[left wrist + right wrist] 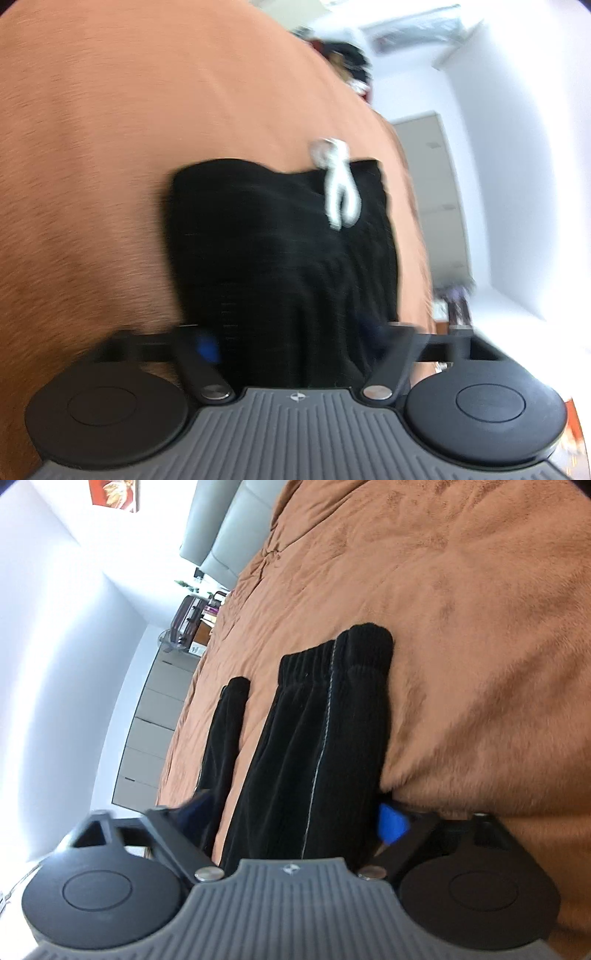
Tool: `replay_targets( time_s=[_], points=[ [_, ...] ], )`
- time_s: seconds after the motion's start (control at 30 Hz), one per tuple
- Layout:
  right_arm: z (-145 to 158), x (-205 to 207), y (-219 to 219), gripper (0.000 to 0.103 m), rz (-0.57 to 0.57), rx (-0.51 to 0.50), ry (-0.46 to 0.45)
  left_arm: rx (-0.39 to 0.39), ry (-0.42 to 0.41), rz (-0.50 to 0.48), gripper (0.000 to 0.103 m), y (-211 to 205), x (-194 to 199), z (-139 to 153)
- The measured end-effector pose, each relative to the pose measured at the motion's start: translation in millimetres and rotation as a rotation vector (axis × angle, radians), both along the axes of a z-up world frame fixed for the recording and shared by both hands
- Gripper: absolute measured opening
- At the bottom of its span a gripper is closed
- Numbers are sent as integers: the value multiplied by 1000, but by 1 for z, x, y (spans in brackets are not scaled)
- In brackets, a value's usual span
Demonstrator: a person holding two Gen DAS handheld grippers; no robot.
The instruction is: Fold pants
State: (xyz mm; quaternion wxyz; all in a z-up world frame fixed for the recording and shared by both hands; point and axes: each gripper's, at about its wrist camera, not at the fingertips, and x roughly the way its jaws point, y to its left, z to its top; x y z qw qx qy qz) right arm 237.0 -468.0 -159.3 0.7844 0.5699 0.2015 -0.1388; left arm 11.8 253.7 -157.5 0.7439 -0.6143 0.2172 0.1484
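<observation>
Black pants (280, 258) lie flat on an orange-brown fleece blanket (110, 147), and a white drawstring (338, 184) rests on the waistband at the far end. My left gripper (295, 345) is rolled on its side at the near edge of the fabric. Its jaws stand apart with the cloth filling the gap, though the picture is blurred. In the right wrist view the pants (325, 720) show a ribbed cuff and a pale side seam, and the second leg (225, 731) lies apart to the left. My right gripper (291, 816) is open around the wider leg, with a strip of blanket (461, 627) showing beside its left finger.
The blanket covers a bed with a grey padded headboard (221, 528). Beside the bed stand grey drawers (155, 720) and a dark suitcase (188, 620). A heap of dark and white clothes (351, 66) sits at the bed's far end. White walls lie beyond.
</observation>
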Motion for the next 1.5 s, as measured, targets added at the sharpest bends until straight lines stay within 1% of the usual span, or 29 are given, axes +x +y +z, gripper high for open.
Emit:
replay_targets(
  time_s=[0.03,0.07,0.1,0.13,0.17,0.2,0.27,0.37,0.5,0.57,0.6,0.67,0.7,0.77,0.83,0.87,0.9,0.93,0.97,1.0,1.03,1.07,1.1,1.13,1.17,1.23,1.33,1.43,1.5],
  points=[
    [-2,1,-4,37,-4,17,8,6,6,13,43,0,-3,0],
    [-5,2,-8,16,-5,51,14,16,-7,11,38,-1,-6,2],
    [-8,1,-12,15,-8,92,-4,24,-19,8,30,-1,-8,3],
    [-9,-2,-13,10,-17,125,-31,34,-33,2,27,0,-11,6],
    [-9,-6,-12,9,-19,149,-62,39,-48,-5,24,1,-14,9],
    [-6,-8,-13,9,-12,150,-85,40,-64,-12,22,1,-18,12],
    [8,-11,-11,8,16,113,-115,39,-103,-34,20,6,-21,18],
    [30,-13,-6,7,62,73,-160,61,-126,-73,20,10,-19,31],
    [61,-18,-7,7,85,54,-243,81,-180,-120,20,12,-17,48],
    [74,-23,-7,7,87,39,-289,109,-162,-140,20,9,-14,52],
    [79,-24,-6,7,89,25,-302,114,-136,-143,20,10,-12,50],
    [80,-21,-7,7,98,8,-278,100,-70,-132,21,10,-10,36],
    [76,-21,-7,7,101,7,-239,89,-42,-122,21,11,-12,28],
    [63,-25,-4,7,107,21,-176,90,-24,-103,22,9,-14,17],
    [53,-25,-2,7,107,17,-125,124,-23,-95,23,4,-13,16],
    [49,-26,-2,7,106,16,-107,142,-12,-103,24,2,-12,16],
    [44,-27,-3,8,103,24,-96,144,3,-111,28,2,-10,14],
    [40,-29,-4,10,99,34,-89,124,3,-116,30,2,-9,12],
    [37,-29,-6,18,97,46,-81,83,1,-114,32,4,-9,8],
    [34,-27,-7,22,96,56,-69,48,2,-107,32,4,-12,2],
    [31,-29,-6,30,98,66,-55,14,3,-102,32,4,-12,-2],
    [29,-28,-6,31,104,77,-45,-5,1,-101,32,5,-12,-4],
    [27,-29,-4,28,113,84,-36,-5,-3,-100,26,6,-14,-3],
    [27,-32,-2,14,127,79,-35,3,-9,-101,23,7,-12,0],
    [32,-33,1,9,140,55,-37,18,-31,-107,21,8,-14,7],
    [44,-32,-1,7,152,20,-65,32,-80,-124,20,9,-14,22],
    [60,-29,-7,7,163,31,-139,43,-143,-164,19,9,-5,47],
    [79,-15,-8,7,182,-2,-166,49,-194,-190,19,8,11,67],
    [90,-8,-9,7,184,-1,-192,59,-215,-200,19,9,21,77]
  ],
)
